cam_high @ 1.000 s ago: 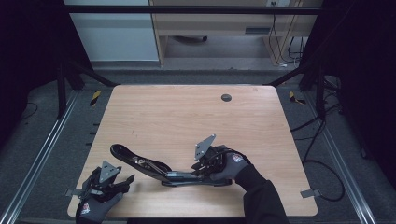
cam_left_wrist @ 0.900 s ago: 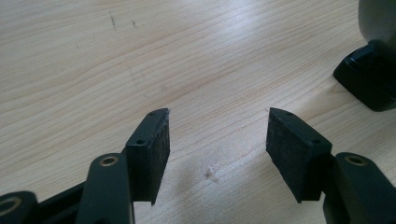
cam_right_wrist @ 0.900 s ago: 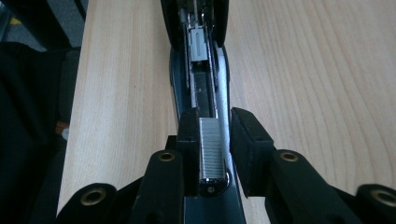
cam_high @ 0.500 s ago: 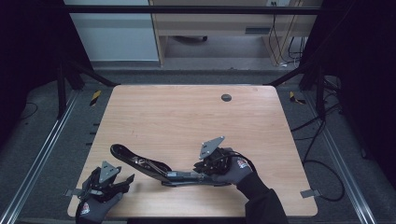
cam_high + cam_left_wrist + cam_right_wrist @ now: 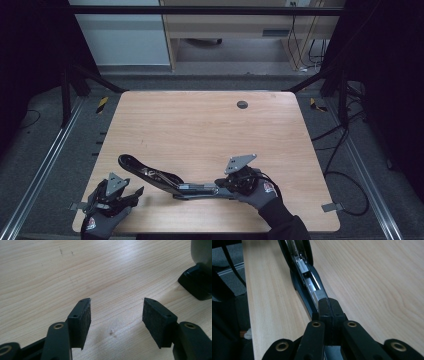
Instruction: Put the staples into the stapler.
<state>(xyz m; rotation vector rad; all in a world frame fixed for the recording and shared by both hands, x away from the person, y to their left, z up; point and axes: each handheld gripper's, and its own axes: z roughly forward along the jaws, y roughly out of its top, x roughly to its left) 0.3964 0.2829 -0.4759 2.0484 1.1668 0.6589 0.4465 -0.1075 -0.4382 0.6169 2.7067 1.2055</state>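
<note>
Right gripper [image 5: 226, 184], held near the bench's [image 5: 200, 125] front edge, has just been closing; in the right gripper view its jaws now stand pressed together at the near end of a long black stapler [image 5: 165, 179]. Whether a thin lip of the stapler's base is nipped between the pads cannot be told from that view. The stapler, one in number, lies opened out flat on the bench, its metal staple channel exposed and its curved handle stretching away toward the left gripper [image 5: 131, 193]. This end-on hold would plausibly steady or drag the tool along its own length. The left gripper rests on the bench just beside the handle end, jaws spread and holding nothing, presumably ready to assist. One dark round grommet [image 5: 242, 104] sits in the bench's far side. Grippers: two.
</note>
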